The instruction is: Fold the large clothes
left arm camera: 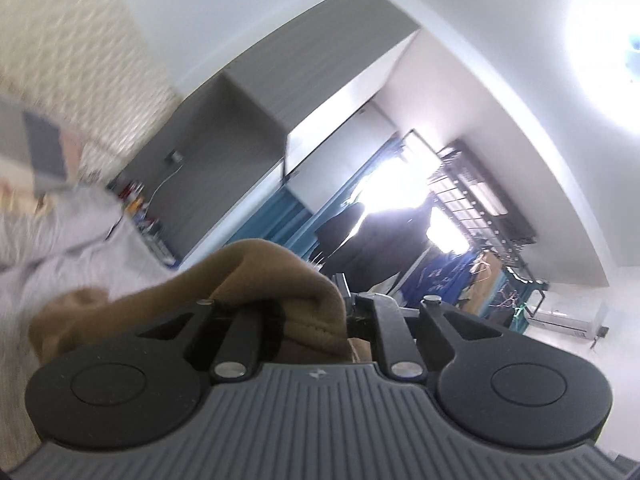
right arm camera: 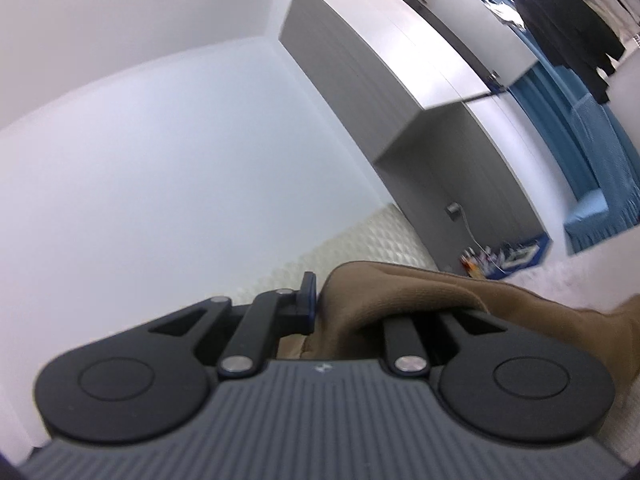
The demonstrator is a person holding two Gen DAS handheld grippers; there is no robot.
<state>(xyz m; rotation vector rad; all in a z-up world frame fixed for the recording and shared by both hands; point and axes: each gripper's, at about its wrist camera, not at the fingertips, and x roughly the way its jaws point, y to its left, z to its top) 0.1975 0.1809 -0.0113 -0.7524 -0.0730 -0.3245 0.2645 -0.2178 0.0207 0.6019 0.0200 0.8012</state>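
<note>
The left gripper (left arm camera: 344, 300) is clamped on a fold of the brown garment (left arm camera: 276, 276), which drapes over its left finger, raised toward a grey wardrobe (left arm camera: 256, 112). The right gripper (right arm camera: 320, 300) pinches the same brown cloth (right arm camera: 400, 292), trailing away rightward. No containers can be made out

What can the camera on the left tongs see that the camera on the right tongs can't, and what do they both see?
Only the left wrist view shows the dark metal drying rack near the ceiling, the white air conditioner, the glaring ceiling lamp and the left tongs. Only the right wrist view shows a broad stretch of plain white wall and the right tongs. Both show soft brown fabric garment clamped in the tongs, the tall grey wardrobe and blue curtains.
</note>
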